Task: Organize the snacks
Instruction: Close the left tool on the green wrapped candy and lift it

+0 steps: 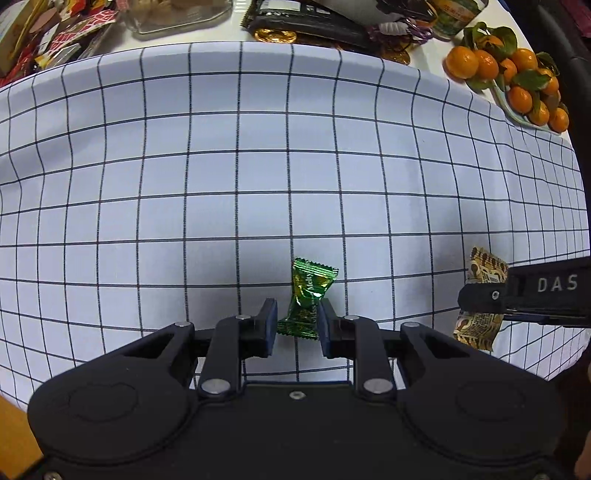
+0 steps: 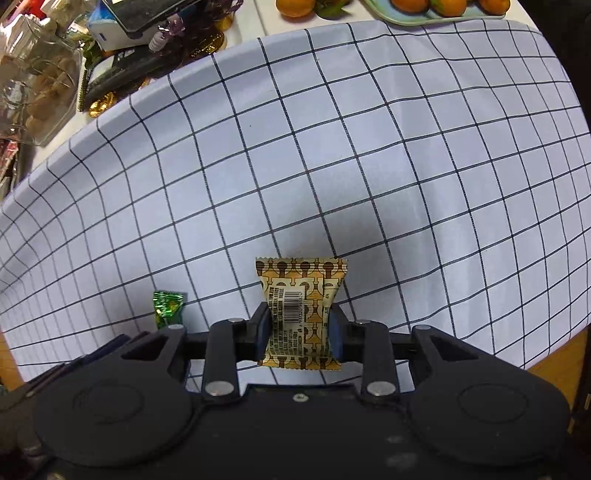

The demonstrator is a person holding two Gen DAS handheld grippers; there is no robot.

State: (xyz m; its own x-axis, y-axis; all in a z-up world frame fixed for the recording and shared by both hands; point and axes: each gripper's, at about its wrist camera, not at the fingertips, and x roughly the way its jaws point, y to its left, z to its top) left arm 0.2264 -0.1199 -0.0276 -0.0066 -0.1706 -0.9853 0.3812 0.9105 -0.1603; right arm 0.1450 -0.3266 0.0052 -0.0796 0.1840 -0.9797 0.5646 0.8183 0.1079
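Note:
A green foil candy (image 1: 309,284) stands between the pads of my left gripper (image 1: 298,308), which is shut on its lower half just above the checked cloth (image 1: 221,166). My right gripper (image 2: 300,314) is shut on a tan and brown patterned snack packet (image 2: 301,284), barcode side up, held off the cloth. In the left wrist view, the right gripper (image 1: 484,295) and its packet (image 1: 484,267) hang close to the right of the left one. The right wrist view shows the green candy (image 2: 168,302) to the lower left, its bottom hidden by the left gripper's body.
A plate of oranges with leaves (image 1: 517,85) sits at the far right. Along the far edge lie a glass jar (image 1: 177,14), dark snack bags (image 1: 314,22), gold coins (image 1: 275,35) and a heap of red wrappers (image 1: 55,44). Bare wooden table (image 2: 554,354) shows past the cloth's edge.

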